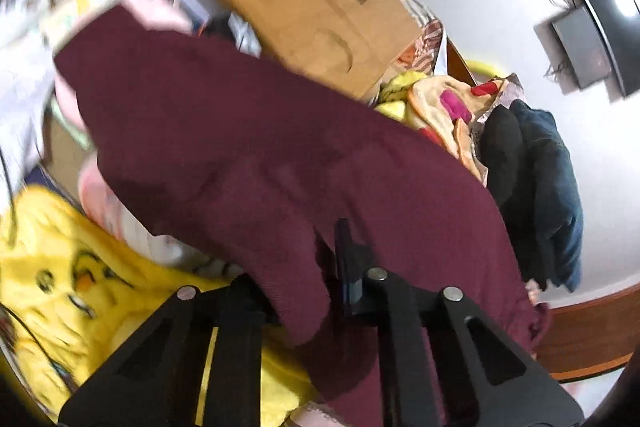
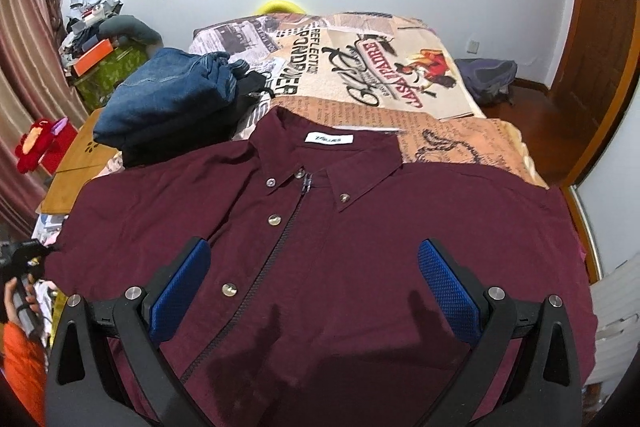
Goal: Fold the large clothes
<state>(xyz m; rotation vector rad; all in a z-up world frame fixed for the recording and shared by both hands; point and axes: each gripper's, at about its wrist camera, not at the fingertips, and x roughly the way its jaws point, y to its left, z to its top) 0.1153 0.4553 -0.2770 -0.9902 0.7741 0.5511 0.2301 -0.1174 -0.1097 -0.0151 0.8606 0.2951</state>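
Two claws work over one maroon shirt [image 2: 320, 227] spread front-up on a bed with a newspaper-print cover [image 2: 400, 67]. Seen from the right wrist, the right claw [image 2: 314, 291] hangs released above the shirt's chest, its blue pads [image 2: 448, 291] standing wide apart with the button placket and zip line running up between them toward the collar and white label [image 2: 328, 139] just ahead. Neither pad touches the cloth.

Seen from the left wrist, the left claw [image 1: 308, 291] is clenched on a fold of the shirt [image 1: 280, 147]: maroon cloth drapes over and between its black fingers [image 1: 348, 267], which stand close together. No earlier picture is given to compare. Ahead of this claw the shirt stretches away; to its left lies a yellow blanket with a cartoon face [image 1: 60, 267], and beyond the shirt sits a brown cardboard box [image 1: 312, 7].

Left of the right claw, past the shirt's shoulder, folded jeans [image 2: 168, 99] rest on dark clothing. At that view's far left edge a hand [image 2: 18, 303] grips the other claw's handle.
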